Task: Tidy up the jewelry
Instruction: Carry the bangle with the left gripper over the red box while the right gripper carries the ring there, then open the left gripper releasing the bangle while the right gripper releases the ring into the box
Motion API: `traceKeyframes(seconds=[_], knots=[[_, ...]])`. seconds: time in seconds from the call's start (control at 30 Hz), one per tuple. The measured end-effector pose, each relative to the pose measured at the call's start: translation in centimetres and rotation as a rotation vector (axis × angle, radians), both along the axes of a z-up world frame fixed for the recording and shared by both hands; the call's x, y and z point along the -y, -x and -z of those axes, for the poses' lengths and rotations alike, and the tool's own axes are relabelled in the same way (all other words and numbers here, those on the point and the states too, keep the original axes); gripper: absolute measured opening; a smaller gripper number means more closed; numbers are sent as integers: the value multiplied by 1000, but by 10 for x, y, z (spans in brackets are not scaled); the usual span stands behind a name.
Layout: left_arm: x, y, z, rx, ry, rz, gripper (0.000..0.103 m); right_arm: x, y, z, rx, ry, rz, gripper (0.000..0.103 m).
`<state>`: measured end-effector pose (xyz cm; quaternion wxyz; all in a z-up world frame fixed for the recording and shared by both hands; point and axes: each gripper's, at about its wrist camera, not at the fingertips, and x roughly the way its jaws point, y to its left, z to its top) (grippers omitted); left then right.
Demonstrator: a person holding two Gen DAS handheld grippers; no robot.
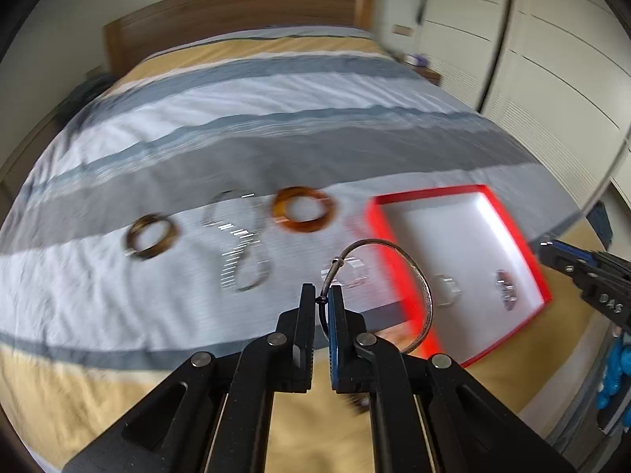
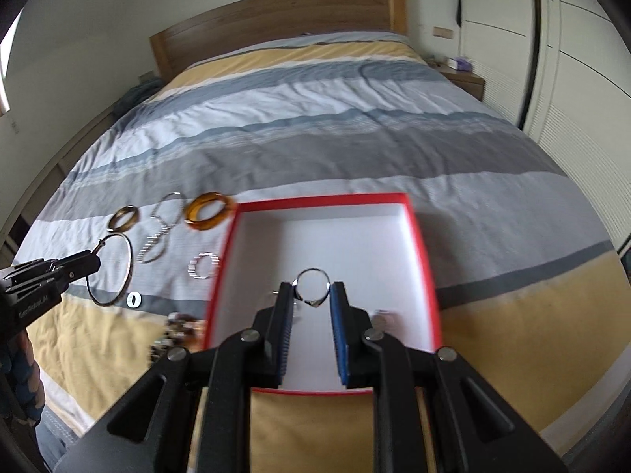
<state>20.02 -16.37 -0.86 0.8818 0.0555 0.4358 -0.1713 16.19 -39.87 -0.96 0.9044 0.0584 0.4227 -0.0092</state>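
Both wrist cameras looked toward the headboard (image 1: 236,19), sharing the red box (image 2: 426,260); the right hovered closest above it.

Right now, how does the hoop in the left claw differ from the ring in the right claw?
The thin silver bangle is far wider than the small ring. The left gripper pinches the bangle's edge above the striped bedspread; the right gripper spans the ring over the red box. Both are silvery loops.

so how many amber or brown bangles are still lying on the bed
2. The orange amber bangle lies just left of the red box's far left corner. The darker brown bangle lies further left, past the silver bracelets. Blurred items nearer the camera may hide more.
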Motion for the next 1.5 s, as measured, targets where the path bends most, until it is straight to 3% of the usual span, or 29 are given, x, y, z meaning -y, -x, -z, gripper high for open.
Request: traceKeyframes(seconds=[0.23, 0.53, 0.7, 1.03, 1.23, 1.33, 1.5], knots=[[81, -15, 25, -17, -47, 112, 6, 30, -25, 34, -61, -3, -5, 18], [135, -68, 63, -36, -163, 118, 6, 41, -71, 73, -119, -6, -47, 18], [142, -88, 84, -65, -211, 110, 6, 42, -98, 89, -150, 31, -69, 18], [142, -97, 105, -80, -217, 92, 8, 34, -120, 98, -174, 129, -134, 18], [138, -94, 99, -74, -175, 77, 8, 33, -116, 93, -173, 167, -134, 19], [134, -89, 91, -66, -146, 73, 19, 36, -108, 85, -163, 166, -124, 19], [126, -72, 63, -20, -97, 73, 29, 40, -84, 59, -127, 160, -87, 19]])
